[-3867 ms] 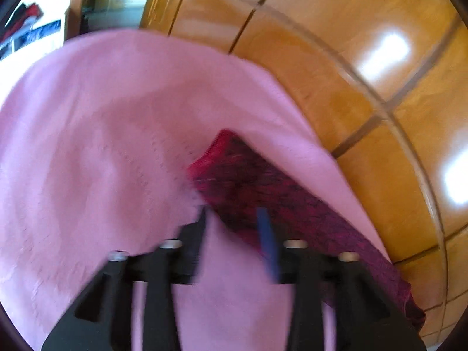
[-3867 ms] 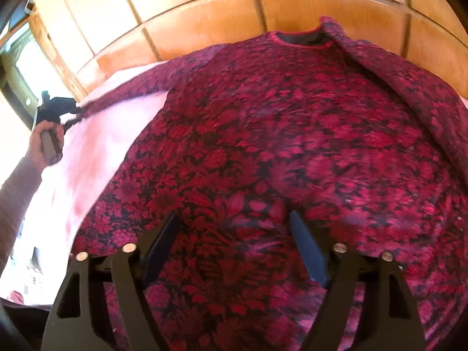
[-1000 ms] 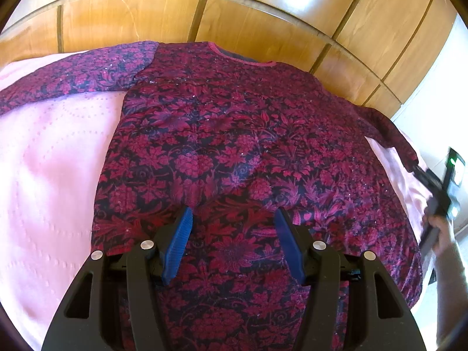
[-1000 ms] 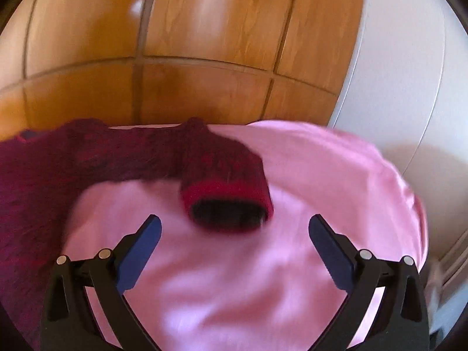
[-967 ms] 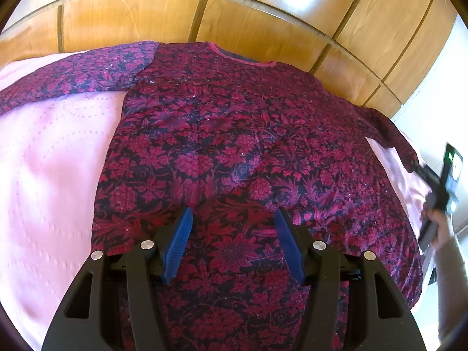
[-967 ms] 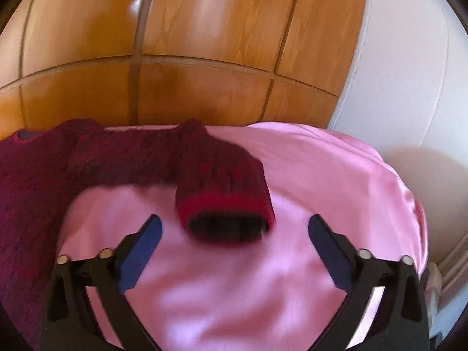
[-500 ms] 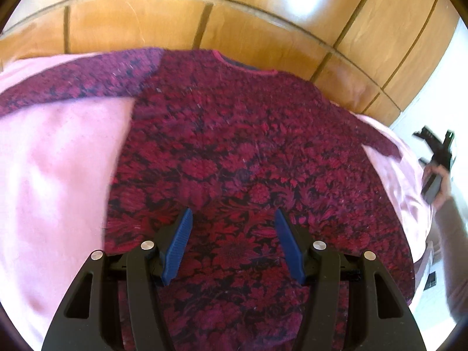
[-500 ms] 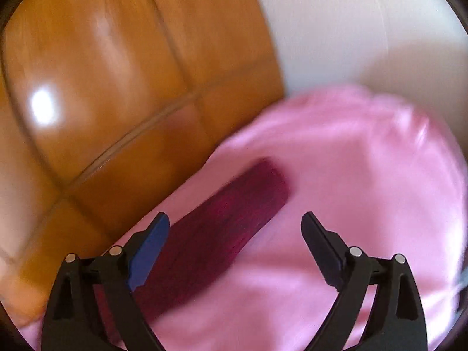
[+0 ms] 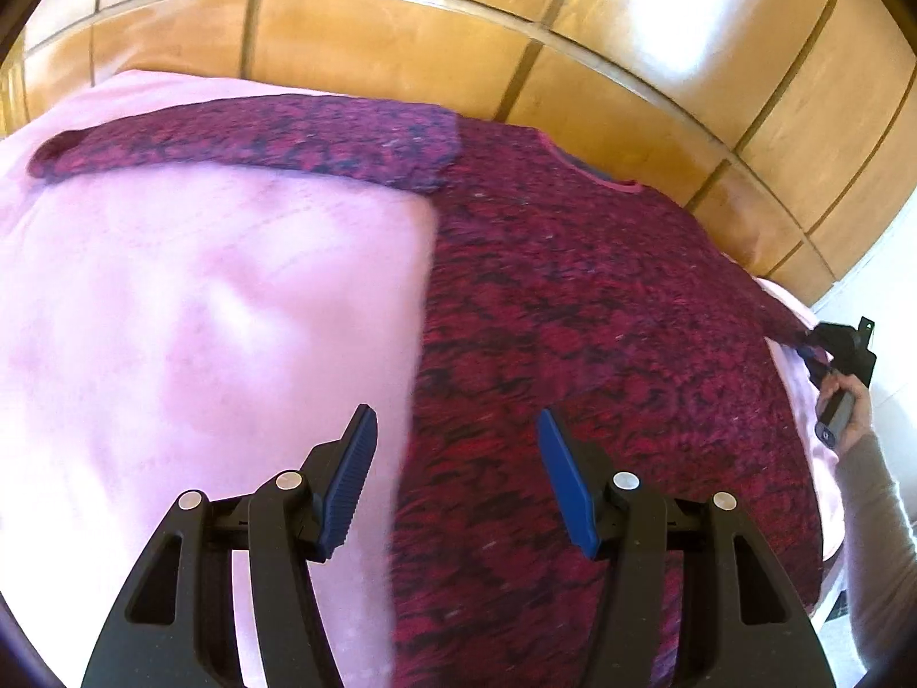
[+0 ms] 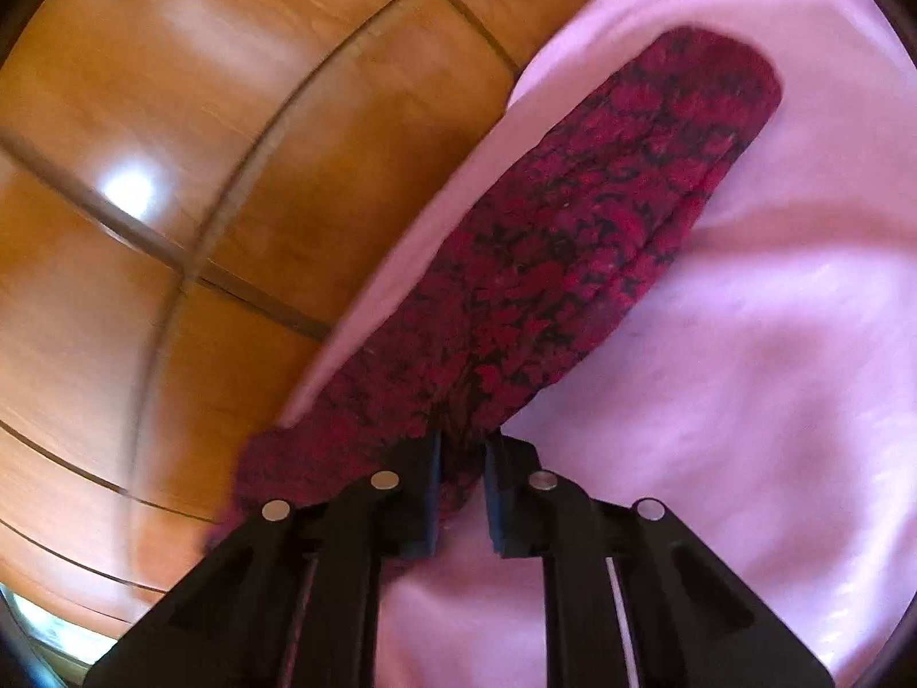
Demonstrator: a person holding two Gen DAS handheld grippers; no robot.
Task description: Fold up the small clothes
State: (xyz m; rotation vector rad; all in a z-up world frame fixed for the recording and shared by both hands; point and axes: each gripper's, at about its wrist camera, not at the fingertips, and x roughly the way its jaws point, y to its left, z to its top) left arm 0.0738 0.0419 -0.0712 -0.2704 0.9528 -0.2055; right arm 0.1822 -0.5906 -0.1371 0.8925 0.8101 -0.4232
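On a bed covered with a pink sheet (image 9: pixel 189 309), a dark red flowered top (image 9: pixel 602 344) is spread flat, its neckline (image 9: pixel 596 175) turned toward the wooden panelled headboard (image 9: pixel 401 40). One sleeve (image 9: pixel 246 140) is stretched out straight across the sheet to the left of the picture in the left wrist view, with its cuff near the sheet's far edge. The other sleeve (image 10: pixel 579 241) is seen close up in the right wrist view, lying slantwise along the edge of the sheet beside the headboard, its cuff end pointing away from the camera.

This sleeve is pinched by the right tool (image 10: pixel 461 453): its jaws have just been closing and are now drawn nearly together on a gathered fold of the sleeve's cloth. In the left wrist view the same tool (image 9: pixel 825 350) is seen small at the right edge, at the end of the sleeve, held by a hand (image 9: pixel 854 407) in a grey sleeve.

The left tool (image 9: pixel 455 476) is held above the near part of the top, over its left side edge where cloth meets sheet. Its jaws stand about half open, with nothing between them and no cloth touched. The picture here is somewhat blurred.
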